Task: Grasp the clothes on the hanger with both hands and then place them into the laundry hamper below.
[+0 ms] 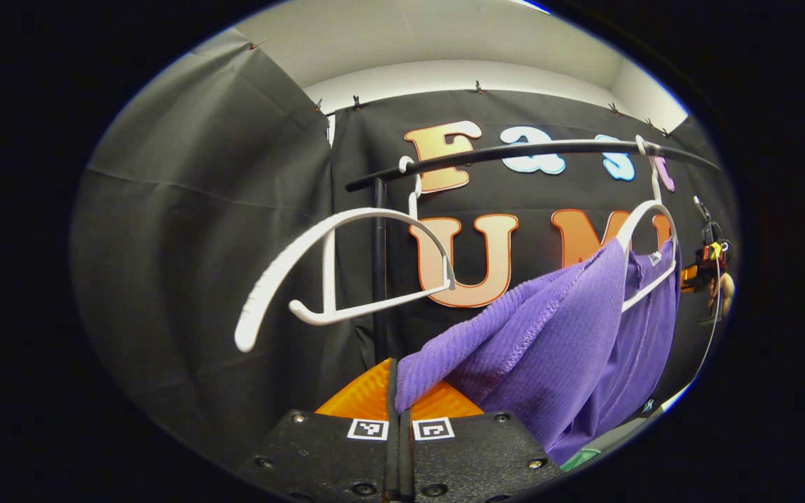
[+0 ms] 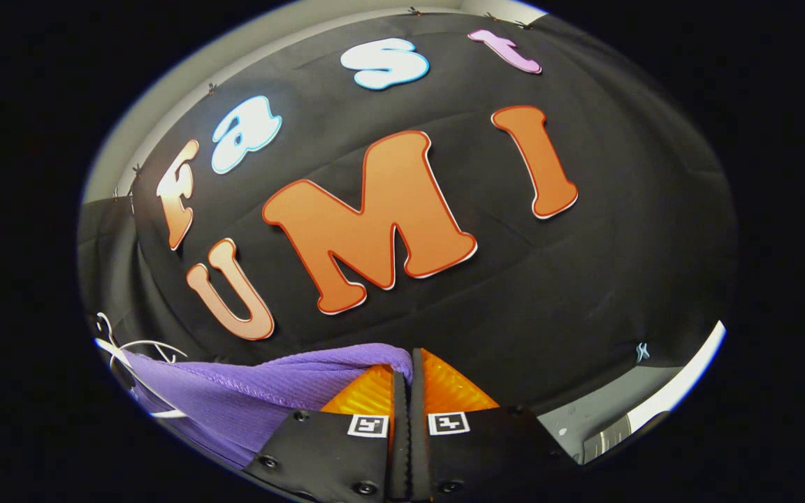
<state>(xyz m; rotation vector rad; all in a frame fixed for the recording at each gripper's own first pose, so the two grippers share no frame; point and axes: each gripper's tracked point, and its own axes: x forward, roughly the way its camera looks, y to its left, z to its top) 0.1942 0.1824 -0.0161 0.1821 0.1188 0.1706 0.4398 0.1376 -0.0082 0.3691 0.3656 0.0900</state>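
Left gripper view: bare white hanger (image 1: pixel 336 262) on the black rail (image 1: pixel 514 154); left gripper (image 1: pixel 398 391), jaws pressed together on a corner of the purple garment (image 1: pixel 556 335); the cloth runs up and right to a second white hanger (image 1: pixel 643 230) on the same rail, on which it is still draped; the other gripper (image 1: pixel 713 262) farther off at right. Right gripper view: white hanger (image 2: pixel 130 349) at left edge; purple garment (image 2: pixel 249 388) stretched rightward into the right gripper (image 2: pixel 406 381), jaws clamped on its edge.

Counted: two white hangers, one bare (image 1: pixel 346 258), one (image 1: pixel 643 237) carrying cloth; one purple garment (image 1: pixel 556 335); one black rail (image 1: pixel 514 154); two grippers, left (image 1: pixel 398 398) and right (image 2: pixel 406 391)
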